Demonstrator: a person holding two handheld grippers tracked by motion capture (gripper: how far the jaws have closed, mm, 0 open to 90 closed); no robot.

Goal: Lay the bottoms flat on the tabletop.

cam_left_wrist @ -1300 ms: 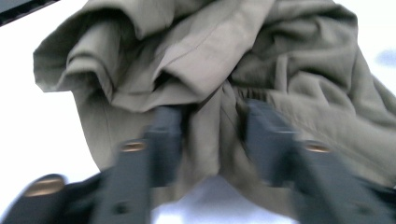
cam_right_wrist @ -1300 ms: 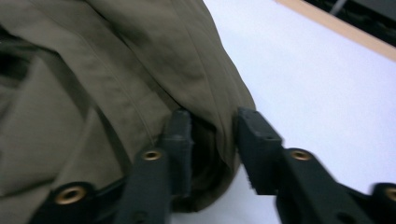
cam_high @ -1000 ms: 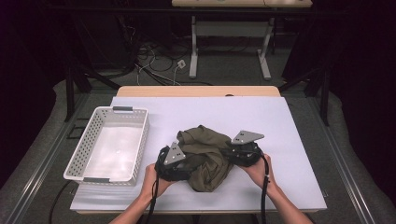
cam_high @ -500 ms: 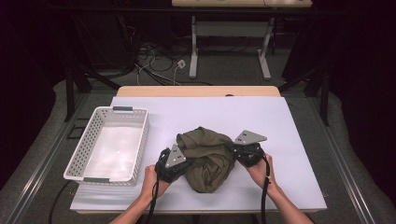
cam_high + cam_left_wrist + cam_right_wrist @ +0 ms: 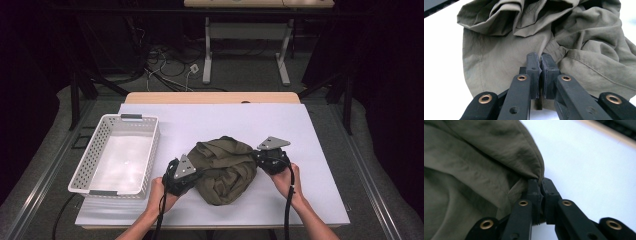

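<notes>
Fabric, an olive-green garment (image 5: pixel 224 169), lay bunched on the white tabletop (image 5: pixel 310 145), just right of the white basket (image 5: pixel 118 154). The left gripper (image 5: pixel 540 58) was clamped narrowly on a fold at the heap's left side, its jaws pressed together. The right gripper (image 5: pixel 540 182) pinched the garment's edge on the right, jaws likewise closed on cloth
</notes>
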